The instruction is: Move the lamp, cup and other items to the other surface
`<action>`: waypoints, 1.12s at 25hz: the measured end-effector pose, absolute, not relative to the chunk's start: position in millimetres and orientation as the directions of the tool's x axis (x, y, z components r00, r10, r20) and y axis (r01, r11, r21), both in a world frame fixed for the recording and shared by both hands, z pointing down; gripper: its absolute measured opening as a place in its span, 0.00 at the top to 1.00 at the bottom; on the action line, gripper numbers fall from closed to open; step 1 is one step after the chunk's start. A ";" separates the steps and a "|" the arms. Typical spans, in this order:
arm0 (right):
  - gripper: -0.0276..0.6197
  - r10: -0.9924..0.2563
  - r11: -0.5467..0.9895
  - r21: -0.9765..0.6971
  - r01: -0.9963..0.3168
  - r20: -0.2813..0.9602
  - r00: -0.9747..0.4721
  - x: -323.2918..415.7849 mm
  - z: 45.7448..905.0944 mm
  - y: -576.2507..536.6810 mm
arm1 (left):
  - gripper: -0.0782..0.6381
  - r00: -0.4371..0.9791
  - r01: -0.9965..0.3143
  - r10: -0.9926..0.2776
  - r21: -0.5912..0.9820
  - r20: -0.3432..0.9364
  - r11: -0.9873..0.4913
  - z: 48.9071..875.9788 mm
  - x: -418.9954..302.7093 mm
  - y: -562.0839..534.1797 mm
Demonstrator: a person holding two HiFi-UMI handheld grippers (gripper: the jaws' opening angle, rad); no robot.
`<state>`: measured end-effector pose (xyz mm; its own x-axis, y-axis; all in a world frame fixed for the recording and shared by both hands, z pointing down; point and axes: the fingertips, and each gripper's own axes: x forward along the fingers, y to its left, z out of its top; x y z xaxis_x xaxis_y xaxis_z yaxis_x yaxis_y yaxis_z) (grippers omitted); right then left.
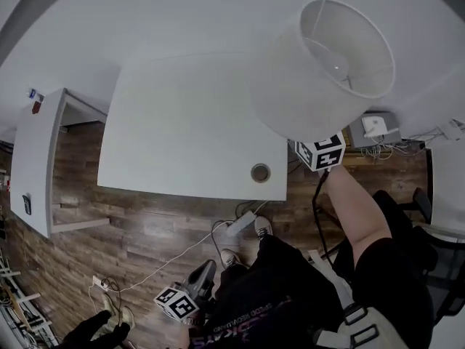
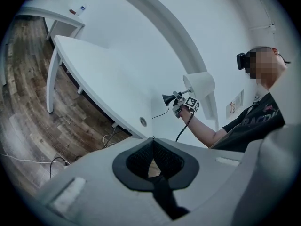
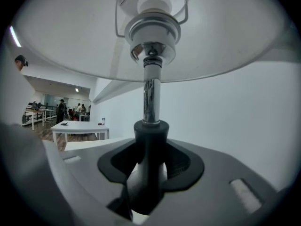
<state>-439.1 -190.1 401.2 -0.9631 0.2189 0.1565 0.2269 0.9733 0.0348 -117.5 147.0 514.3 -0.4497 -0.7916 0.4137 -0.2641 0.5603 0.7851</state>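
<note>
Now, lamp (image 3: 151, 98) aloft in the right gripper (image 3: 149, 166), jaws pinched on its dark stem.

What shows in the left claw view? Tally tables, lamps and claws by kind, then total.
White tables: 2, near table, far table
Lamp: 1
Claws: 2, left claw, right claw
Total: 5

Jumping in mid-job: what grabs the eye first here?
The white-shaded lamp is up in the air by the table's right end, its dark stem clamped in the right gripper. Beneath it stretches the long white table with a round cable hole. The left gripper hangs low, jaws shut on nothing.
</note>
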 end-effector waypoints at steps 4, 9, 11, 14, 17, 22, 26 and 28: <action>0.73 0.120 0.991 0.034 0.126 0.140 -0.983 -405.2 389.0 -239.8 | 0.89 -0.376 -0.320 -0.841 0.797 0.390 0.512 517.5 -122.9 127.3; 0.73 -0.044 0.999 0.032 -0.040 0.131 -0.990 -338.1 375.5 -291.2 | 0.89 -0.266 -0.415 -0.899 0.801 0.348 0.432 513.1 -126.9 117.3; 0.73 -0.106 0.994 0.026 -0.103 0.132 -0.986 -304.9 372.8 -305.5 | 0.89 -0.230 -0.441 -0.915 0.803 0.332 0.402 509.2 -124.1 119.8; 0.73 -0.195 0.981 0.022 -0.194 0.130 -0.972 -258.2 361.3 -322.6 | 0.89 -0.162 -0.481 -0.938 0.805 0.307 0.347 503.6 -115.3 122.5; 0.73 -0.290 0.957 0.021 -0.290 0.126 -0.949 -209.3 350.9 -333.7 | 0.89 -0.087 -0.508 -0.950 0.807 0.299 0.301 507.3 -104.8 128.6; 0.73 -0.407 0.913 0.030 -0.407 0.121 -0.905 -135.1 347.4 -338.2 | 0.89 0.022 -0.525 -0.963 0.823 0.270 0.219 516.2 -84.5 129.0; 0.73 -0.479 0.878 0.047 -0.477 0.135 -0.868 -80.8 343.2 -344.8 | 0.89 0.144 -0.533 -0.956 0.834 0.257 0.144 518.4 -57.8 114.1; 0.73 -0.518 0.855 0.055 -0.516 0.133 -0.845 -54.0 336.5 -354.5 | 0.89 0.190 -0.531 -0.950 0.840 0.249 0.114 517.7 -50.2 103.5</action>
